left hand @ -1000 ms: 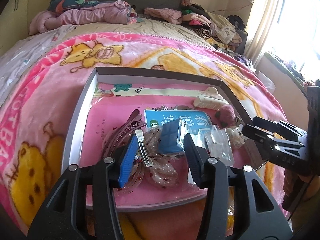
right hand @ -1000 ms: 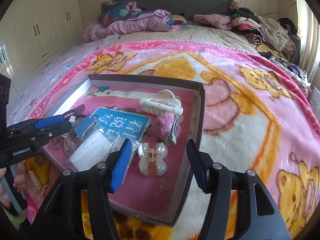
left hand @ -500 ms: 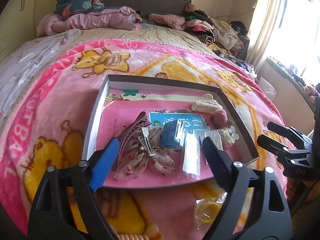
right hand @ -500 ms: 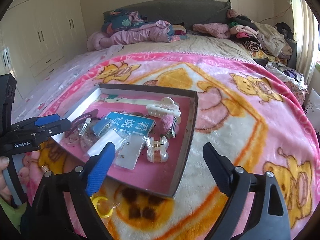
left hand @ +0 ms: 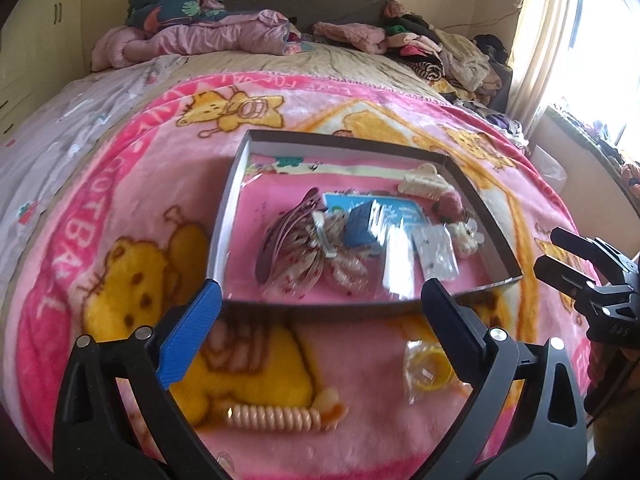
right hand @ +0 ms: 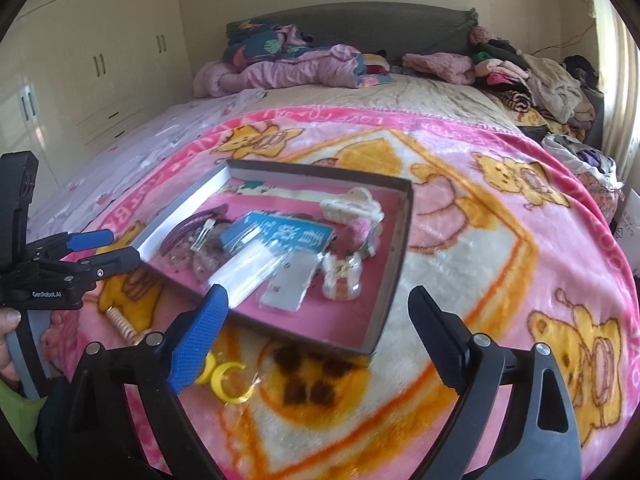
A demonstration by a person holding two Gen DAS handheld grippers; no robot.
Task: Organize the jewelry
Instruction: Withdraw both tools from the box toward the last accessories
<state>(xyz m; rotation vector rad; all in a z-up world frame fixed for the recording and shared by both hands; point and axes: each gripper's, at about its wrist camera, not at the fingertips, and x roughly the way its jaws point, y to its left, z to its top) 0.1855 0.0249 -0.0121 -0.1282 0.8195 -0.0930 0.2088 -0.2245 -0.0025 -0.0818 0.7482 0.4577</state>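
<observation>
Jewelry is split between blanket and tray: low in the left wrist frame, a peach spiral hair tie (left hand: 276, 417) and a bagged yellow ring (left hand: 428, 369) lie on the pink blanket (left hand: 100, 208), beneath the left gripper (left hand: 320, 322), spread wide and empty. The right gripper (right hand: 318, 330) also gapes, empty. Mid-frame, the tray (left hand: 230, 204) holds clips, a blue box (left hand: 362, 226) and a cream claw clip (left hand: 424, 186).

This was a home bedroom: a bed (right hand: 440, 96) under a pink cartoon-bear blanket (right hand: 500, 248), rumpled bedding and piled clothes (right hand: 532, 76) toward twelve and one o'clock before a grey headboard (right hand: 400, 28), cream wardrobes (right hand: 100, 60) at ten o'clock, and a curtained window (left hand: 552, 40) at two o'clock.
</observation>
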